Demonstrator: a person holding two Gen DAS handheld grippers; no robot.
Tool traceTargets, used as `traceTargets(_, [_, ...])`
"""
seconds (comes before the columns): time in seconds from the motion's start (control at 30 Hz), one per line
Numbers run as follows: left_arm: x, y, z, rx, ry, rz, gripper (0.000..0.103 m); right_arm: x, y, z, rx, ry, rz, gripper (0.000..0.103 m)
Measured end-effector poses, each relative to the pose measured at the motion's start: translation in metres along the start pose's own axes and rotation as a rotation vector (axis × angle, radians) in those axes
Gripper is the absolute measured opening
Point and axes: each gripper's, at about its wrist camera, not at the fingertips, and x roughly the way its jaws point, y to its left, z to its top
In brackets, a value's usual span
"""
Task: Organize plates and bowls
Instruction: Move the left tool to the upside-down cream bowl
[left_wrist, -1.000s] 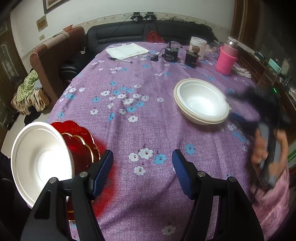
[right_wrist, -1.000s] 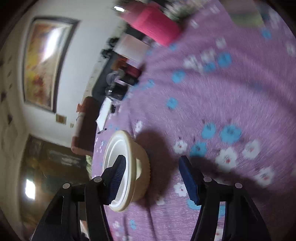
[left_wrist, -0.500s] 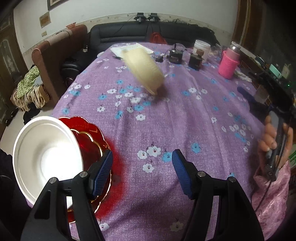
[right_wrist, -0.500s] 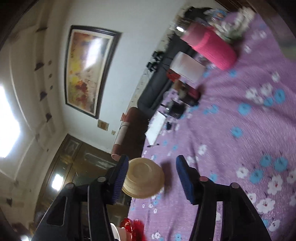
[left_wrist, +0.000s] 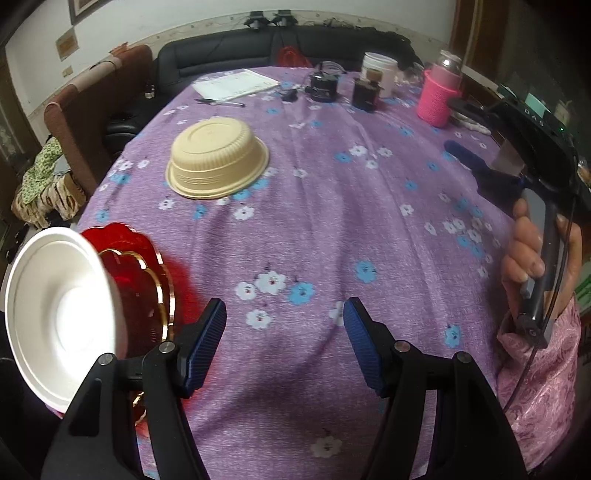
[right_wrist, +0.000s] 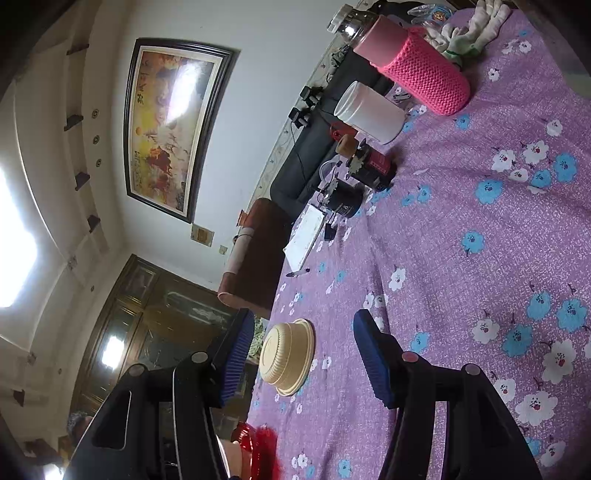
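A beige bowl lies upside down on the purple flowered cloth, far left of the middle. My left gripper hangs open over bare cloth with nothing between its fingers. Left of its left finger a white bowl stands tilted on edge against a stack of red, gold-rimmed plates; I cannot tell what supports it. In the right wrist view the beige bowl shows far off between the fingers of my open right gripper, apart from both. A hand holds that gripper at the right edge.
At the far end stand a pink-sleeved bottle, a white jar, two black objects, a notepad and a pen. A brown armchair and a black sofa border the table.
The beige bowl went from upright on the right, at the right gripper, through the air, and now lies flipped on the far left. The right gripper has let go and drawn back.
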Motion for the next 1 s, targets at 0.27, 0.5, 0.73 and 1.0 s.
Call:
traceTargets(0.27, [-0.001, -0.02, 0.007, 0.044, -0.005, -0.026, 0.065, -0.003, 0.001, -0.001, 0.002, 0.008, 0.024, 0.058])
traceTargets(0.5, [-0.005, -0.024, 0.011, 0.045, -0.023, -0.031, 0.065, -0.009, 0.008, -0.003, -0.001, 0.008, 0.044, 0.058])
traceTargets(0.73, [-0.011, -0.022, 0.0, 0.047, -0.037, -0.04, 0.065, 0.003, 0.031, -0.018, -0.054, 0.111, 0.001, 0.068])
traceTargets(1.0, [-0.008, -0.018, -0.032, 0.044, 0.01, -0.035, 0.065, 0.067, 0.084, -0.038, -0.129, 0.3, -0.08, 0.069])
